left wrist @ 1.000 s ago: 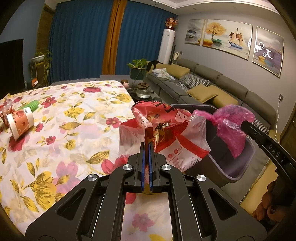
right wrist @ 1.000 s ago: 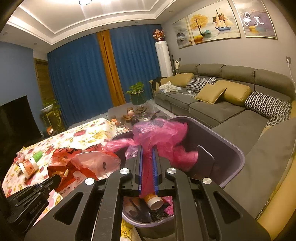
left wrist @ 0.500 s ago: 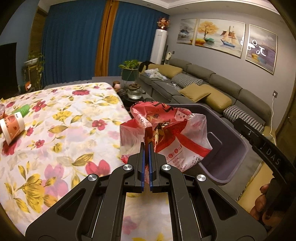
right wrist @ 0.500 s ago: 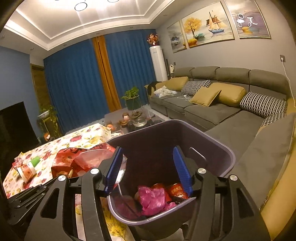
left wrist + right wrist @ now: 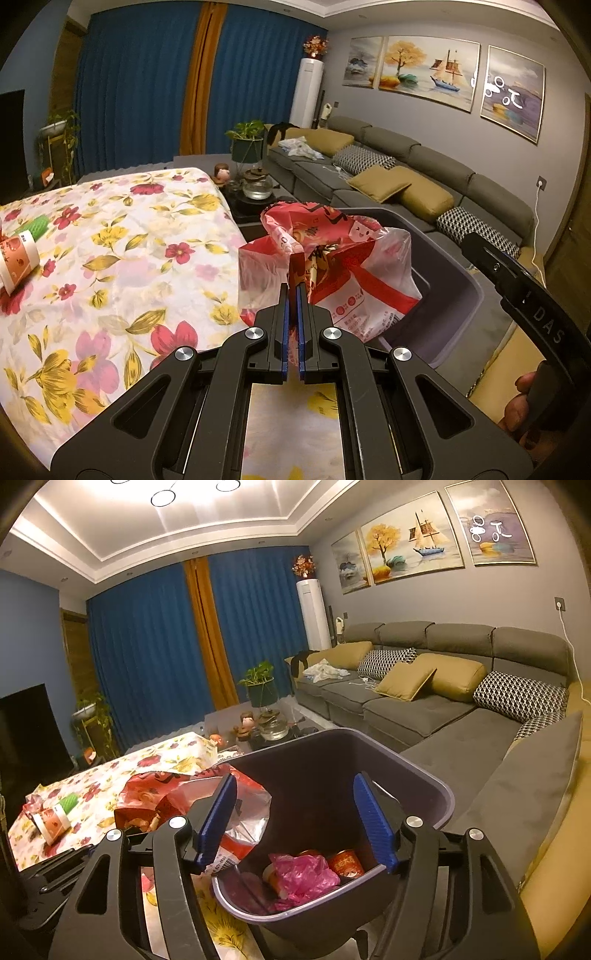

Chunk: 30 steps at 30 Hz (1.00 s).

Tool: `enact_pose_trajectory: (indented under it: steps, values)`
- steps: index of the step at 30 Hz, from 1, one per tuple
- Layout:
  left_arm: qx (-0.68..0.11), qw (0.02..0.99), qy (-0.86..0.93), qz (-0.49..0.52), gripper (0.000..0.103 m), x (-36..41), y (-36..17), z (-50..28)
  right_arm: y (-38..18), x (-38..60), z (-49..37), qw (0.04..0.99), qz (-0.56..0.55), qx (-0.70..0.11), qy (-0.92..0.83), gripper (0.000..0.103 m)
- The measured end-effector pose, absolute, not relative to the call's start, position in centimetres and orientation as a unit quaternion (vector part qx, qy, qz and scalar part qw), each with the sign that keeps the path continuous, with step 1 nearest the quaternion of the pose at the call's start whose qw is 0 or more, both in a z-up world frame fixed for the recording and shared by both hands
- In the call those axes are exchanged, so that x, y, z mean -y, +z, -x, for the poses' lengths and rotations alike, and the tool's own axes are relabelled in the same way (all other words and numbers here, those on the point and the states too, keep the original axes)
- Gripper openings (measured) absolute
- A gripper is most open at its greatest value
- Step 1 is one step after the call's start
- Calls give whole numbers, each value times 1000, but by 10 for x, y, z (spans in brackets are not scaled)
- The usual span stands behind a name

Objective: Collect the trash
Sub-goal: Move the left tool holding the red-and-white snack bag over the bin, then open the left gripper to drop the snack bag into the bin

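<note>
Left gripper [image 5: 292,295] is clamped on a red-and-white plastic bag [image 5: 332,266] at the tabletop's [image 5: 110,258] edge beside the purple trash bin [image 5: 417,779]. Right gripper [image 5: 295,819] is opening above the bin, nothing between its jaws; pink bag [image 5: 303,877] lies inside.

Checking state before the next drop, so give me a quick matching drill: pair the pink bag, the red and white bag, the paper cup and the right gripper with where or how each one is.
Things:
1. pink bag
2. red and white bag
3. paper cup
4. right gripper

States:
A. pinched in the left gripper, beside the bin
B. jaws opening, nothing between them
C. lying on the floral cloth
D. inside the bin, among cans

Pairs: 1-D, 2-A, 3-C, 4-B
</note>
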<state>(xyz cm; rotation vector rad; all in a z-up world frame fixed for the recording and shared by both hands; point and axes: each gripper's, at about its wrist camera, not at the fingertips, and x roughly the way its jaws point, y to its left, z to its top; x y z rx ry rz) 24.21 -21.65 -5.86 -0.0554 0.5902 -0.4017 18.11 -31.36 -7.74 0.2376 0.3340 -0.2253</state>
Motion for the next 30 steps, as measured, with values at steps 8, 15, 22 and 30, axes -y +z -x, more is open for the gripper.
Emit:
enact_pose_trajectory:
  steps: [8,15,22,30]
  values:
    - [-285,934,-211,33,4,220,-56,-241,-75,309,-178,975,-111,-156,-114,68]
    - [-288,931,-222,36,22,223,-57,-243,-77,310,-175,974,-113,-154,-118,68]
    - [-275,931,-234,48,61,218,-53,-238,-78,310,-175,975,-112,-154,-118,68]
    - [-261,939,-220,52,70,198,-46,-232,-79,305,-173,976,-107,-154,-115,68]
